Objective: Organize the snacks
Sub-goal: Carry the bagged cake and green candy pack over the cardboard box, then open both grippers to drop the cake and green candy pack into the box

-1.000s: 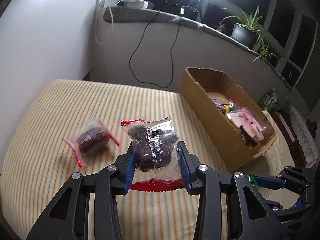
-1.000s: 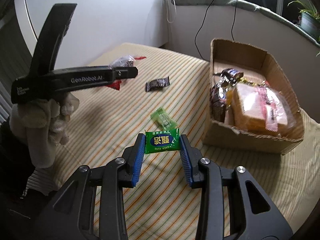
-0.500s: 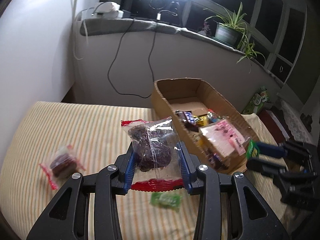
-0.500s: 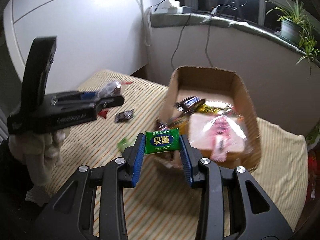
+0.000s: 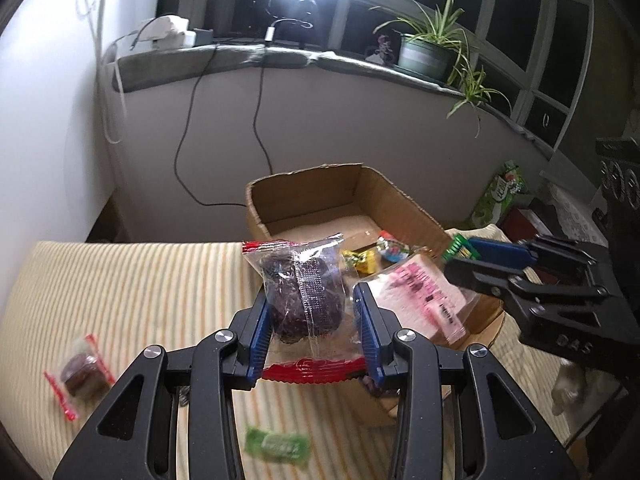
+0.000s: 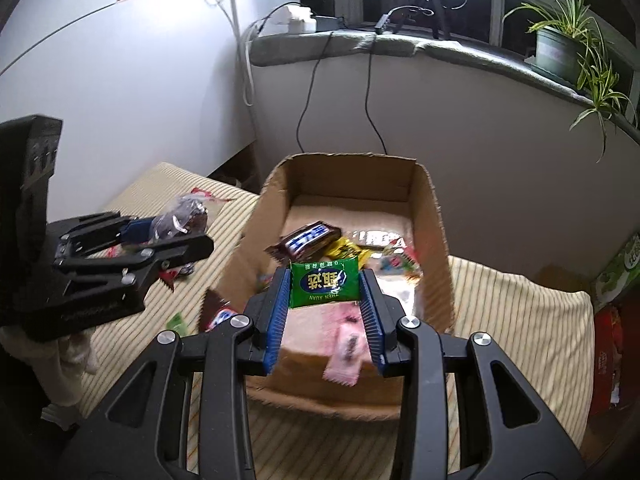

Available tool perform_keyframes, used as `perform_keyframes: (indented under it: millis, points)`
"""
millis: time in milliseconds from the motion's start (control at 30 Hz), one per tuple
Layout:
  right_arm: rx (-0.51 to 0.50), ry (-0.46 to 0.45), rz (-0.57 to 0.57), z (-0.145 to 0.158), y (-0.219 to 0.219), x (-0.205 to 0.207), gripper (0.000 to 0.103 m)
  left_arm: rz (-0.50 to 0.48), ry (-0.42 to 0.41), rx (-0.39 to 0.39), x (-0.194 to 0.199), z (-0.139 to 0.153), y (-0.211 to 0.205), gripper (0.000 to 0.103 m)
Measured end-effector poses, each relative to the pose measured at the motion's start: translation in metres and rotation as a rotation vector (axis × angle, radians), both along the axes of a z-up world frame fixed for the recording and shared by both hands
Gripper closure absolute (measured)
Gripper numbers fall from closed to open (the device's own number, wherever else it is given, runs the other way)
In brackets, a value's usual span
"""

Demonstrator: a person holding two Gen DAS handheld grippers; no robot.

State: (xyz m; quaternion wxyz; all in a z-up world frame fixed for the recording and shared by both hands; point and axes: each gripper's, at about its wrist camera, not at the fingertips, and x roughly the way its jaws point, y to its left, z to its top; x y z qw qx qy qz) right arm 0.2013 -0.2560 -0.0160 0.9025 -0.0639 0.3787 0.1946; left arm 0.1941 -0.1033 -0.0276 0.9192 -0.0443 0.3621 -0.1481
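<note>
Left wrist view, hand-held gripper: we are seeing the left hand-held gripper clamping a clear packet with a dark cake, red seal at its lower edge, both blue pads pressing its sides.
Left wrist view, box: the cardboard box is standing just beyond the packet on the striped bed cover, and we are pointing at its near left corner.
Left wrist view, contents: a pink-labelled bread pack and a few small sweets are lying inside; the far half looks bare.
Left wrist view, leftovers: a second dark cake packet and a blurred green sweet are lying loose on the cover.
Left wrist view, other tool: the right hand-held gripper is reaching in from the right with something green at its tip.
Right wrist view, hand-held gripper: the right one is pinching a green wrapped candy by both ends, over the box's near edge.
Right wrist view, box: inside we are seeing a dark chocolate bar, yellow wrappers and pink packs.
Right wrist view, other tool: the left hand-held gripper is carrying its packet beside the box's left wall.
Progress, our judgement: several snacks are boxed, two are in the air awaiting release, and at least two loose ones are waiting on the cover.
</note>
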Motion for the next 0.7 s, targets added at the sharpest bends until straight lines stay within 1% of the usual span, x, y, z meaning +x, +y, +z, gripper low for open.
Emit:
perform_keyframes:
  millis: [267,433,700]
  points:
    - [0.009,0.024,-0.040,-0.003,-0.016,0.039,0.067,-0.037,-0.003,0.016,0.014,0.001,-0.019,0.065]
    - [0.006,0.038,-0.047,-0.005,-0.019,0.060,0.067,-0.051,0.001,0.026,0.023,-0.001,-0.027,0.065]
    - [-0.005,0.062,-0.045,-0.013,-0.016,0.080,0.067,-0.074,0.012,0.038,0.031,-0.005,-0.039,0.065]
